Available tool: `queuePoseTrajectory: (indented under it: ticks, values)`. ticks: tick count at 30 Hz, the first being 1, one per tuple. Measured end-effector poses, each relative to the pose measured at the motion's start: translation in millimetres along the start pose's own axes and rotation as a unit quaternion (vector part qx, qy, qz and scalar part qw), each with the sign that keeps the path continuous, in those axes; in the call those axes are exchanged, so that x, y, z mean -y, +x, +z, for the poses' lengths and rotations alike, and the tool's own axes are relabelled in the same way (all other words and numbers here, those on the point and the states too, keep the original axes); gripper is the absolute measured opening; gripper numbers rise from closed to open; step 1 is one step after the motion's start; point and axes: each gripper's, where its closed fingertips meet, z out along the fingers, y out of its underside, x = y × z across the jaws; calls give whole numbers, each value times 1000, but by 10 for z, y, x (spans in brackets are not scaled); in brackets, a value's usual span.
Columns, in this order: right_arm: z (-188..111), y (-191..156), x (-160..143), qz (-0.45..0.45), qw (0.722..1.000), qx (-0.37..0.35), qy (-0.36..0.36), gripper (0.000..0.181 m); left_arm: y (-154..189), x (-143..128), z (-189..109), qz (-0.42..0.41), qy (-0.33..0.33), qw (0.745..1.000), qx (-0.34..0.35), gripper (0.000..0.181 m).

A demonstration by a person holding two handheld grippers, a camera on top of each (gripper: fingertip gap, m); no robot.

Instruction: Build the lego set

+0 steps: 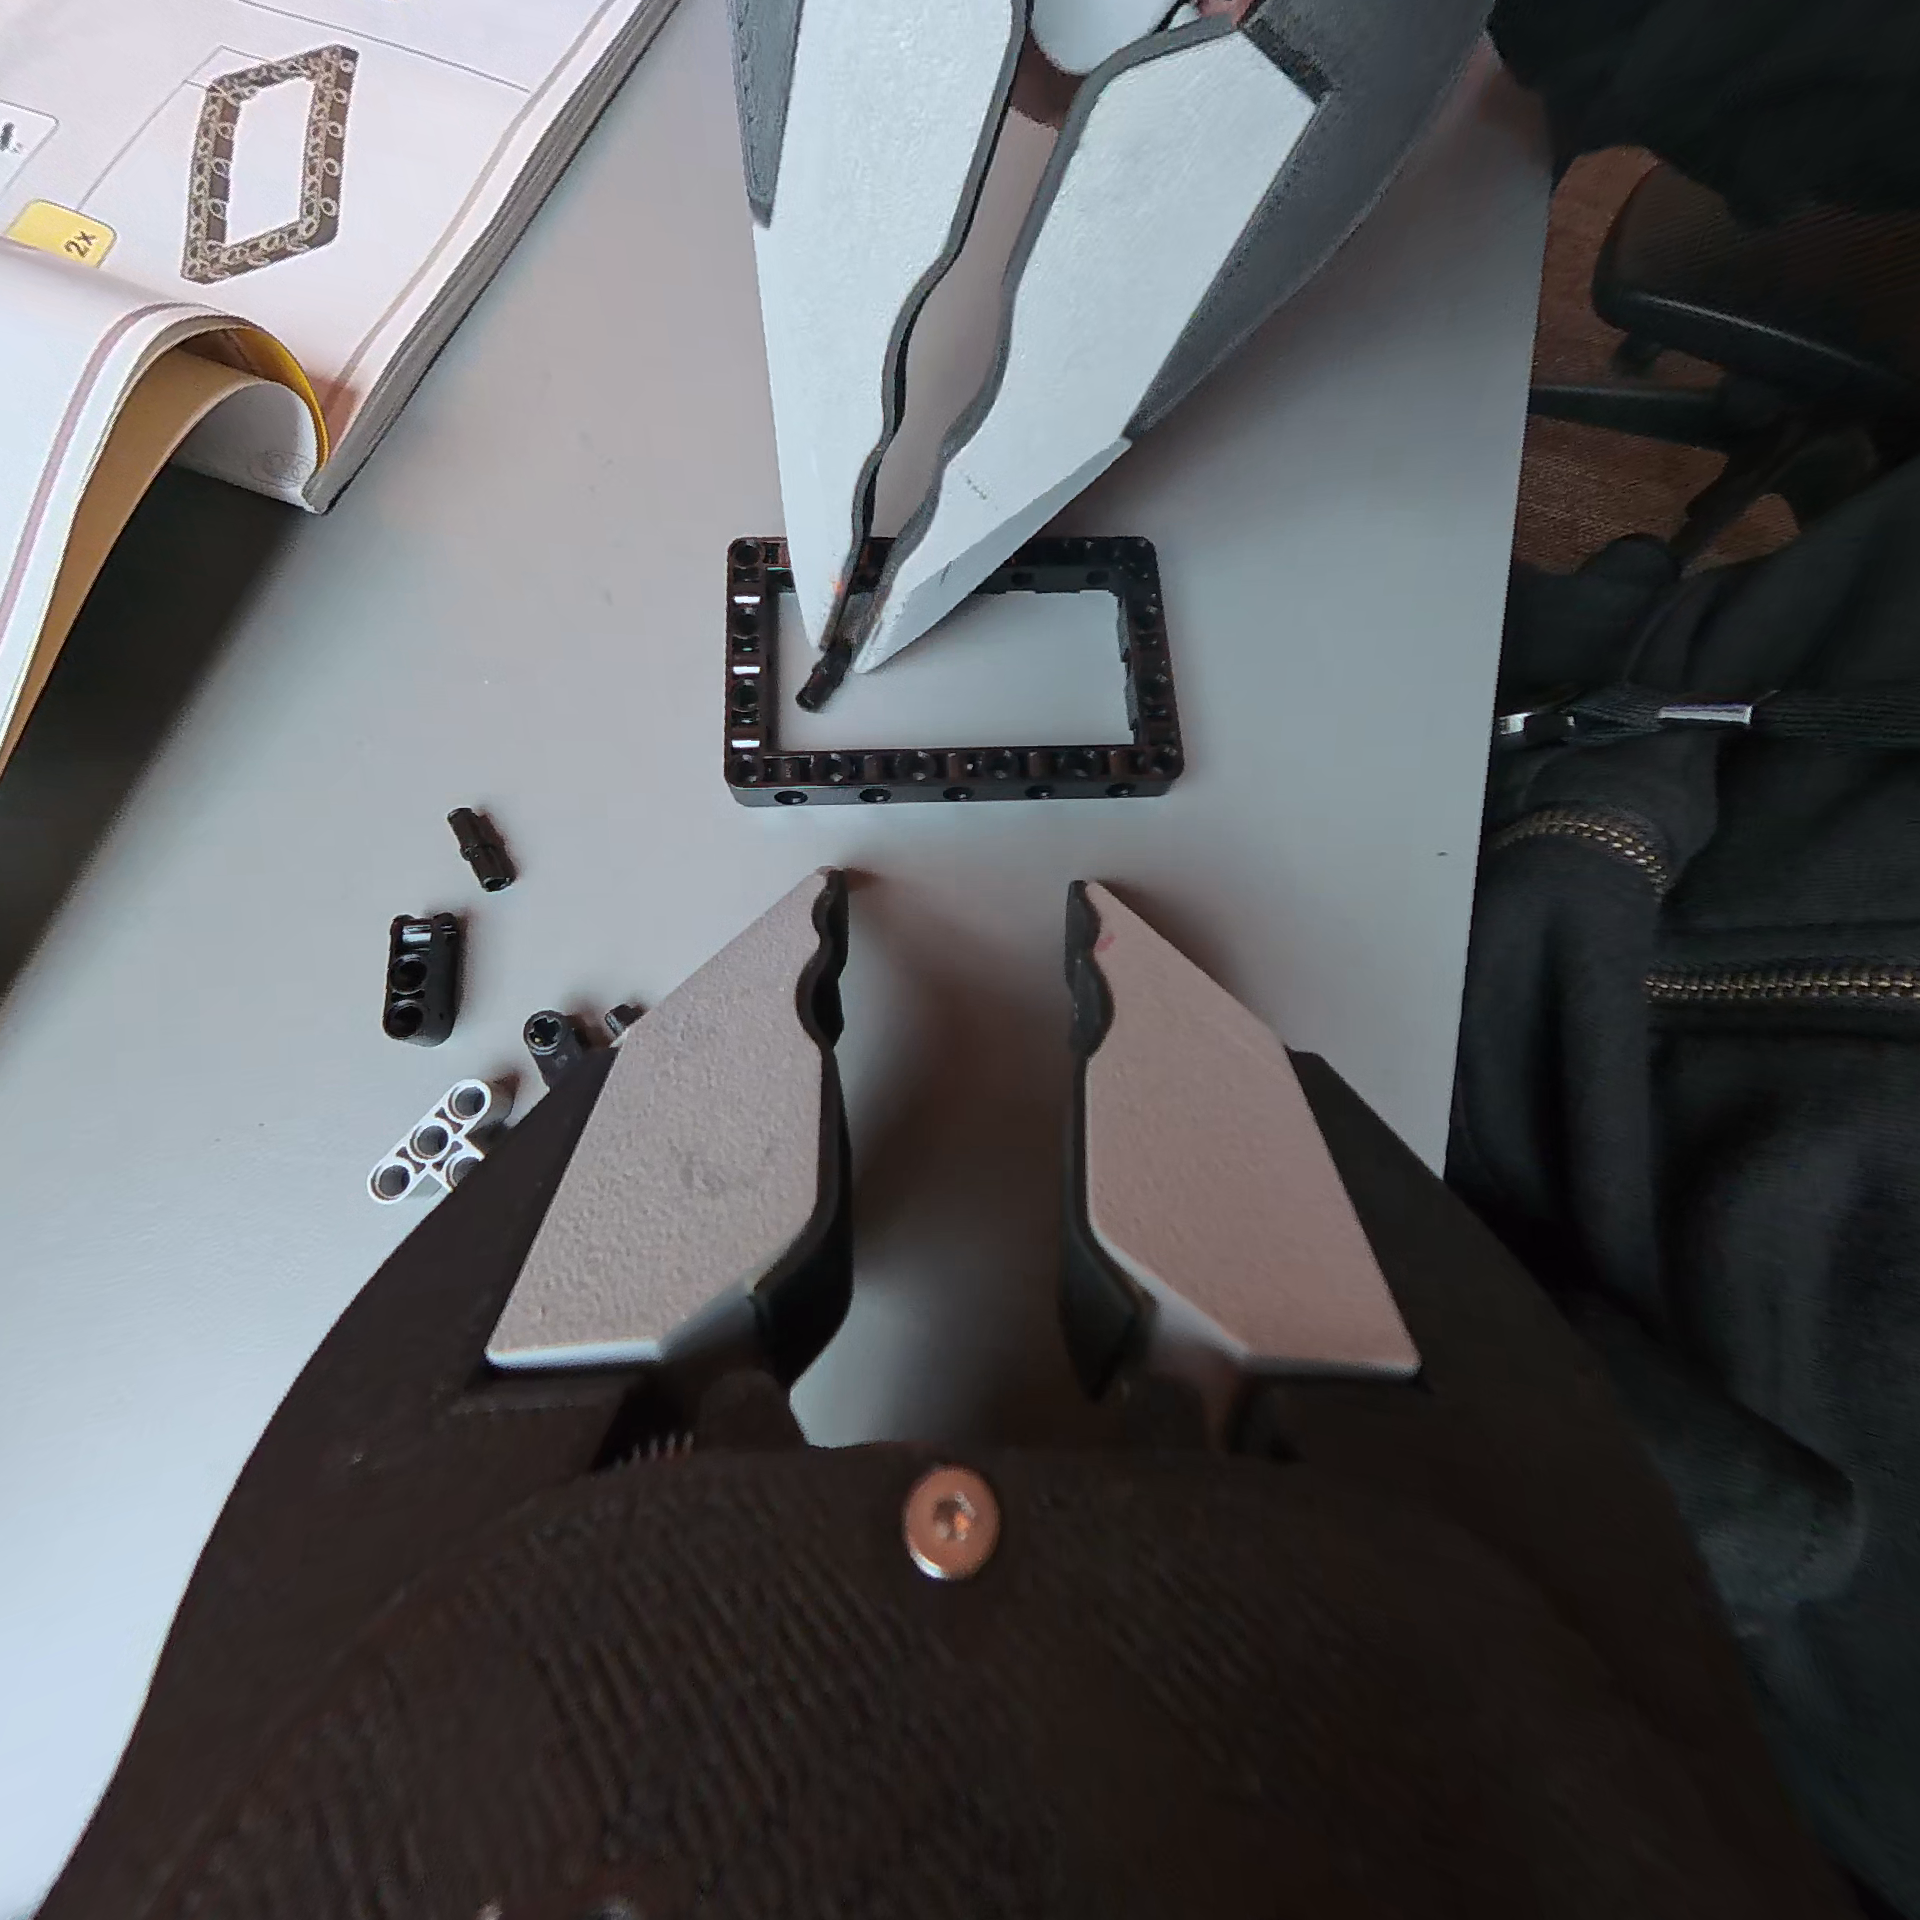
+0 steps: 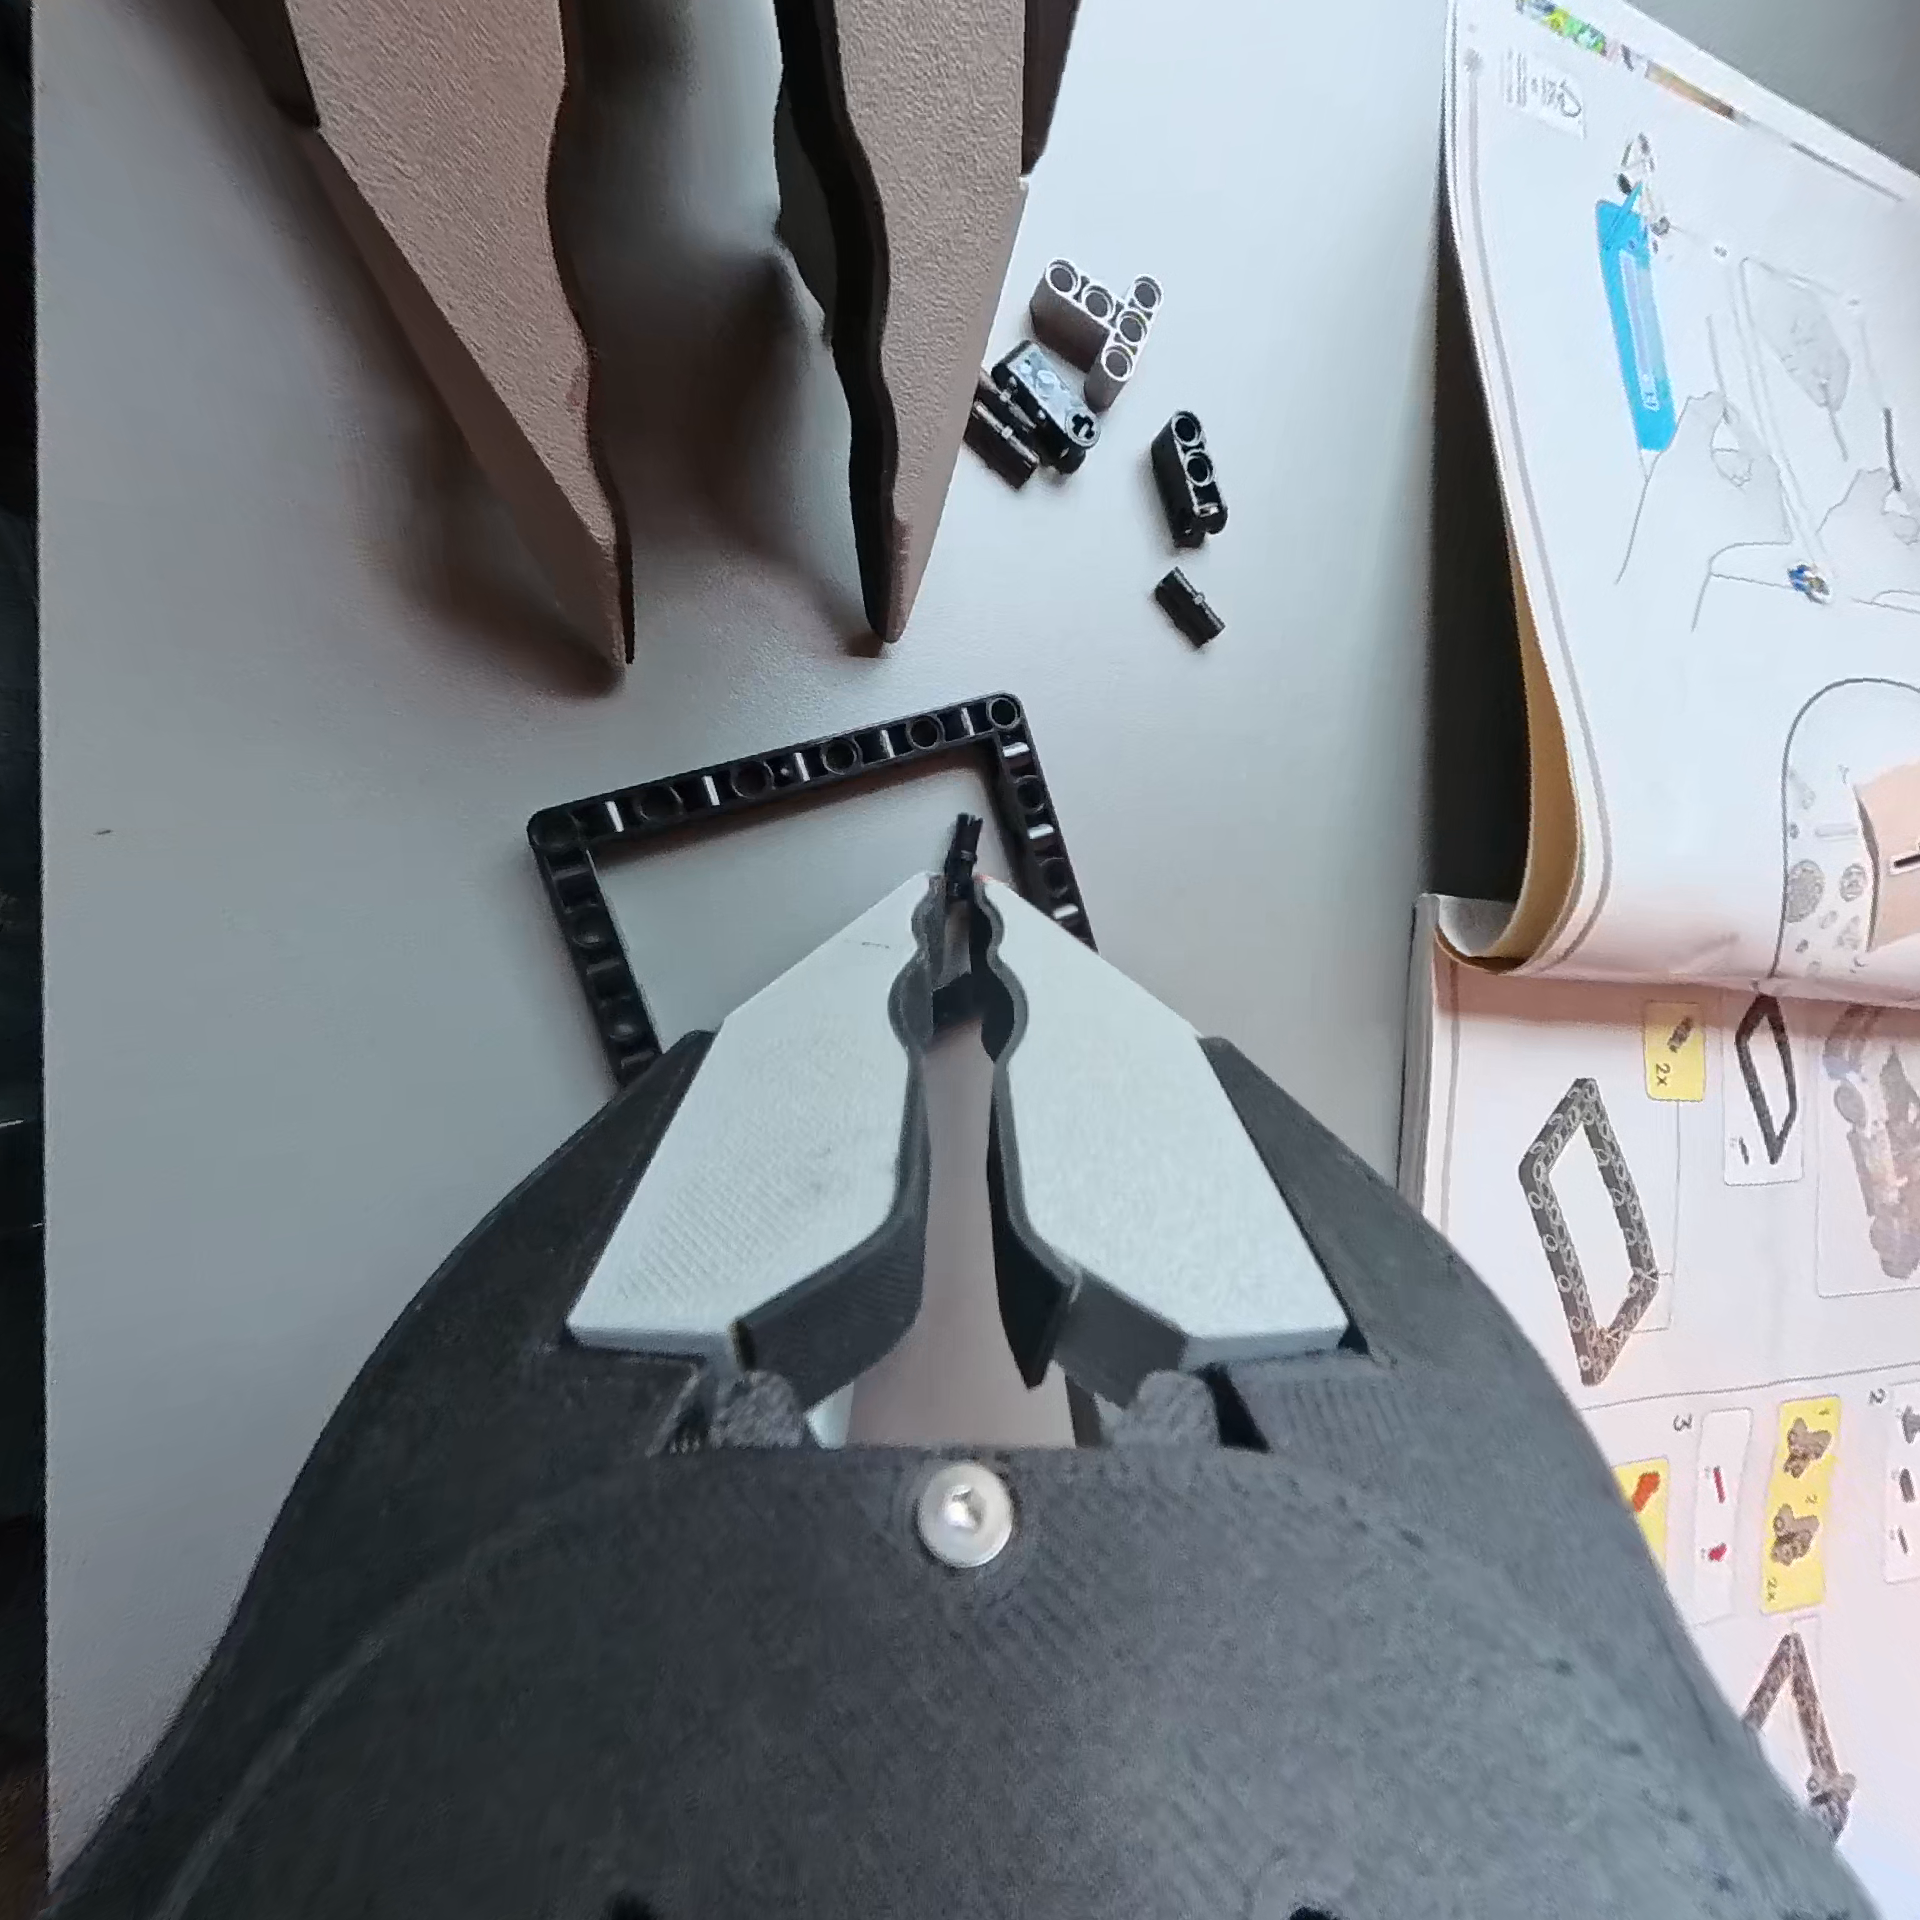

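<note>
A black rectangular frame (image 1: 956, 771) lies flat on the grey table; it also shows in the right wrist view (image 2: 790, 771). My right gripper (image 2: 958, 896) is shut on a small black pin (image 2: 963, 844) and holds it inside the frame's opening, close to one short side. In the left wrist view that gripper (image 1: 844, 665) comes down from above with the pin (image 1: 819, 688) sticking out of its tips. My left gripper (image 1: 956, 888) is open and empty, just in front of the frame's near long side.
Loose parts lie left of my left gripper: a black pin (image 1: 482, 849), a black two-hole connector (image 1: 421, 977), a black piece (image 1: 556, 1042), a light grey L-beam (image 1: 431, 1141). An open instruction booklet (image 1: 208, 208) lies at the far left. A black bag (image 1: 1714, 987) sits past the table's right edge. The grippers' ends are close to 5 centimeters from one another.
</note>
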Motion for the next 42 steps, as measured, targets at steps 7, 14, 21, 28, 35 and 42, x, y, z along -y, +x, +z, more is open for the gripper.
queuePoseTrajectory:
  ticks: [7,14,21,28,35,42]
  values:
    - [16,35,76,-29,999,-13,20,0,-3,2,-1,-3,1,1000,-2,40]
    - [64,62,91,-101,994,-38,35,0,-12,11,-8,-21,4,1000,-14,38]
    - [52,44,118,-133,989,-46,41,0,-142,32,32,-31,-2,999,14,1]
    - [50,57,125,-181,982,-53,34,1,-266,65,65,-35,-4,999,31,0]
    - [76,70,148,-231,971,-62,19,1,-329,76,72,-29,-4,998,49,0]
    - [101,87,144,-248,966,-77,17,1,-358,90,85,-33,-4,999,42,0]
